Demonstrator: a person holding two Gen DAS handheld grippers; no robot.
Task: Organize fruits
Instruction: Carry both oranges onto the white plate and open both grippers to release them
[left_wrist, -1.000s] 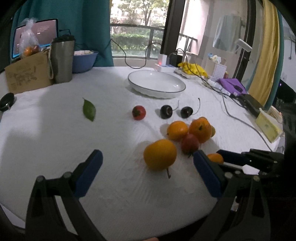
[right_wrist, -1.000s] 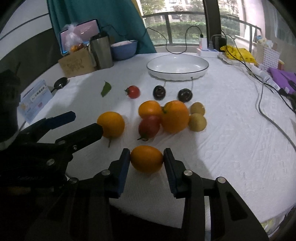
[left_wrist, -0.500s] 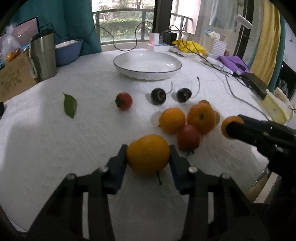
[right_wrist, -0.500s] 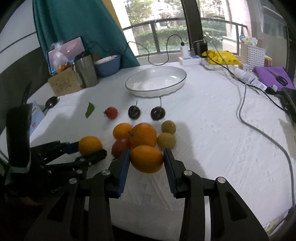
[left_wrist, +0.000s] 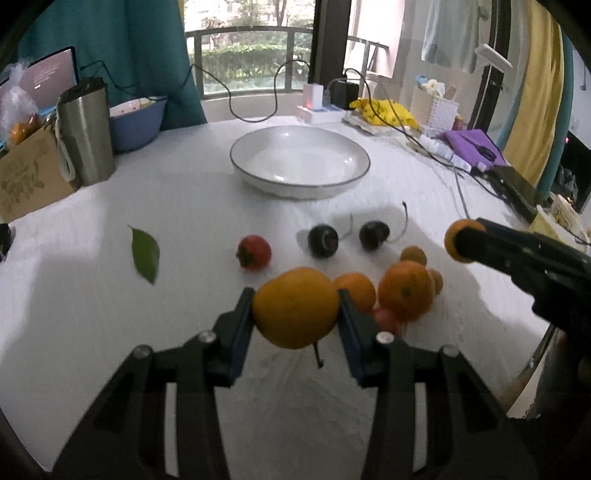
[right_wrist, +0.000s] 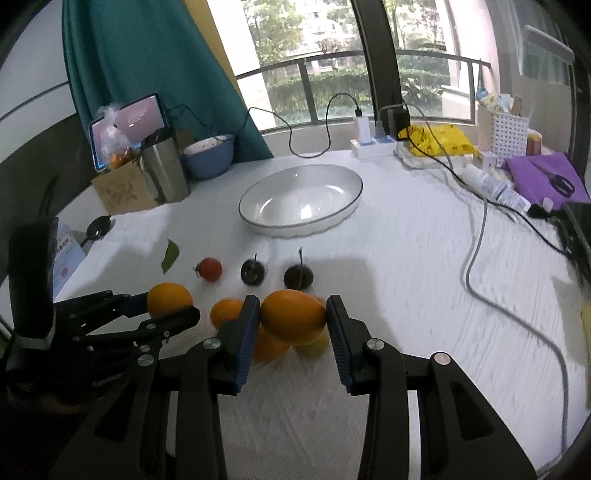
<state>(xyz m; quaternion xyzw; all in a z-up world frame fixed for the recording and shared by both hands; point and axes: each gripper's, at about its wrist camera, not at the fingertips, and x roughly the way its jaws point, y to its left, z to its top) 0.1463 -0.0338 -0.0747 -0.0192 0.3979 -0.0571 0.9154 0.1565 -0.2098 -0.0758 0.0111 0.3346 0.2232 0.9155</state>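
My left gripper (left_wrist: 295, 310) is shut on a large orange (left_wrist: 295, 307) and holds it above the white tablecloth. My right gripper (right_wrist: 291, 319) is shut on an oval orange fruit (right_wrist: 293, 321), also lifted; it shows at the right of the left wrist view (left_wrist: 458, 240). On the cloth lie two oranges (left_wrist: 404, 290), a red fruit (left_wrist: 386, 319), two small yellow fruits (left_wrist: 413, 254), a red tomato (left_wrist: 254, 253) and two dark cherries (left_wrist: 323, 240). A white empty dish (left_wrist: 299, 162) stands beyond them.
A green leaf (left_wrist: 145, 254) lies to the left. A steel tumbler (left_wrist: 86, 133), blue bowl (left_wrist: 136, 123) and cardboard box (left_wrist: 26, 177) stand at the back left. Cables (right_wrist: 476, 236), a power strip (left_wrist: 319, 110) and clutter fill the right side.
My left gripper closed on the large orange and lifted it off the cloth. My right gripper rose with its oval fruit and moved towards the dish.
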